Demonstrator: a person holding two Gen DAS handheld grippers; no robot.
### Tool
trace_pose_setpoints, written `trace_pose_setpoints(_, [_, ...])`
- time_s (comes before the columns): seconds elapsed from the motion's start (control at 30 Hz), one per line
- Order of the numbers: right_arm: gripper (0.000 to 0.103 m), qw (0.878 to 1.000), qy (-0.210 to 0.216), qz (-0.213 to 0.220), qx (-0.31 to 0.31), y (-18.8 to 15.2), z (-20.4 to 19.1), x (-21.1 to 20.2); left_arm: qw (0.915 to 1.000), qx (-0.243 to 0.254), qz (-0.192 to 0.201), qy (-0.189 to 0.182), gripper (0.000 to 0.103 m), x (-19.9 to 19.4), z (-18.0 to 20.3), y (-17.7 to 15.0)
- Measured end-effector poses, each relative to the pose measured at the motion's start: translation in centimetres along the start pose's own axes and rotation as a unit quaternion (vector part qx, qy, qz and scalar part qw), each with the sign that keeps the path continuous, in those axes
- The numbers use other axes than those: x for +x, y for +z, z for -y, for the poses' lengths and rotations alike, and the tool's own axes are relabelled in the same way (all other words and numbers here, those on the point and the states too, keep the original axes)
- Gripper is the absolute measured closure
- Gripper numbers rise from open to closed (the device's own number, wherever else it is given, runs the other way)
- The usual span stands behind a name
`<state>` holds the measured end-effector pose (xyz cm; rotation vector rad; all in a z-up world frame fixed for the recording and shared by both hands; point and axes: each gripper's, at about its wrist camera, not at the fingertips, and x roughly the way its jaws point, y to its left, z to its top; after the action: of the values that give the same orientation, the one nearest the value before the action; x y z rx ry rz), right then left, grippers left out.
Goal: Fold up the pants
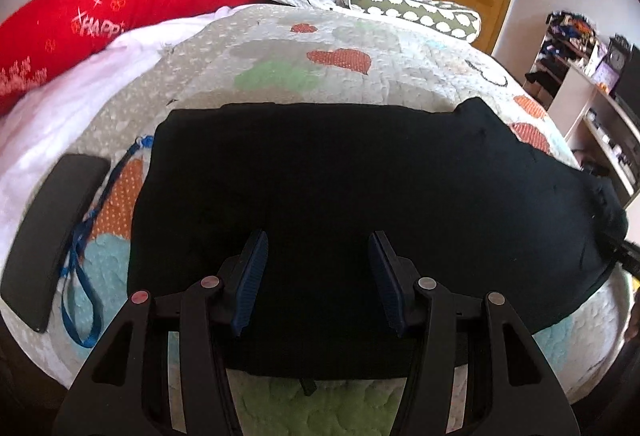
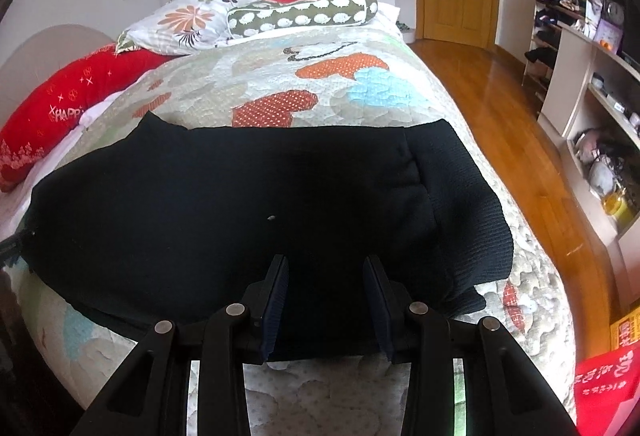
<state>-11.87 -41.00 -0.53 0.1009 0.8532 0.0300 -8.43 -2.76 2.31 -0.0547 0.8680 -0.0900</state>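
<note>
Black pants [image 1: 360, 188] lie flat across the quilted bed [image 1: 320, 36], their length running left to right. In the right wrist view the pants [image 2: 240, 196] end in a ribbed waistband [image 2: 464, 196] on the right. My left gripper [image 1: 319, 240] hovers over the near edge of the pants with its jaws apart and no cloth pinched between the blue pads [image 1: 252, 276]. My right gripper [image 2: 326, 262] stands the same way over the near edge close to the waistband end, with a clear gap between its pads [image 2: 276, 300].
A flat black phone-like object [image 1: 52, 236] and a blue lanyard [image 1: 80, 276] lie left of the pants. A red pillow [image 1: 100, 16], a floral pillow [image 2: 180, 20] and a green bolster [image 2: 304, 14] sit at the head. A wooden floor [image 2: 500, 108] and shelves [image 2: 592, 96] are to the right.
</note>
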Motion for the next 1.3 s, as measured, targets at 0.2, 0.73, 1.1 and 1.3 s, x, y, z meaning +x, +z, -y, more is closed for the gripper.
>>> trace_pose_setpoints(0.2, [0.065,0.999,0.025,0.01,0.037,-0.4,0.8,-1.7,1.0,-0.002,0.0,-0.001,0.05,-0.8,0.3,0.1])
trace_pose_setpoints(0.73, [0.055,0.994,0.028,0.003,0.107,-3.2,5.2,-4.9,0.9938,0.028,0.004,-0.107,0.035,-2.2,6.8,2.4])
trace_pose_setpoints(1.1, [0.037,0.984,0.062,0.018,0.164,-2.3,7.0,-2.5,0.9667,0.122,-0.048,-0.22,0.032,2.1,20.9,6.1])
trace_pose_setpoints(1.3, [0.032,0.981,0.073,0.039,0.175,-2.3,7.3,-1.7,0.9376,0.207,-0.088,-0.265,0.032,4.8,29.5,7.5])
